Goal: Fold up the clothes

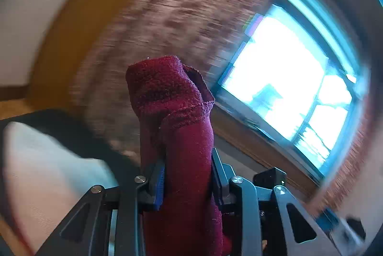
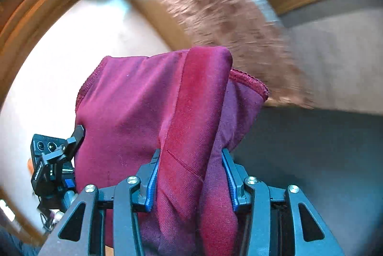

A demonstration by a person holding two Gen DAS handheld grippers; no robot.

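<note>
A maroon garment (image 1: 172, 98) stands bunched up between the blue pads of my left gripper (image 1: 188, 160), which is shut on it; a hemmed edge folds over at the top. In the right wrist view a wider stretch of the same maroon garment (image 2: 143, 100) rises between the fingers of my right gripper (image 2: 190, 153), also shut on the cloth, with a stitched hem along both upper edges. Both grippers are raised and point roughly level into the room. The rest of the garment hangs below, out of sight.
A bright window (image 1: 287, 78) with a wooden sill is on the right, beside a brown patterned curtain (image 1: 179, 16). A pale cushion or sheet (image 1: 36, 172) lies at lower left. A black camera rig (image 2: 52, 160) shows left of the cloth, before a cream wall (image 2: 83, 40).
</note>
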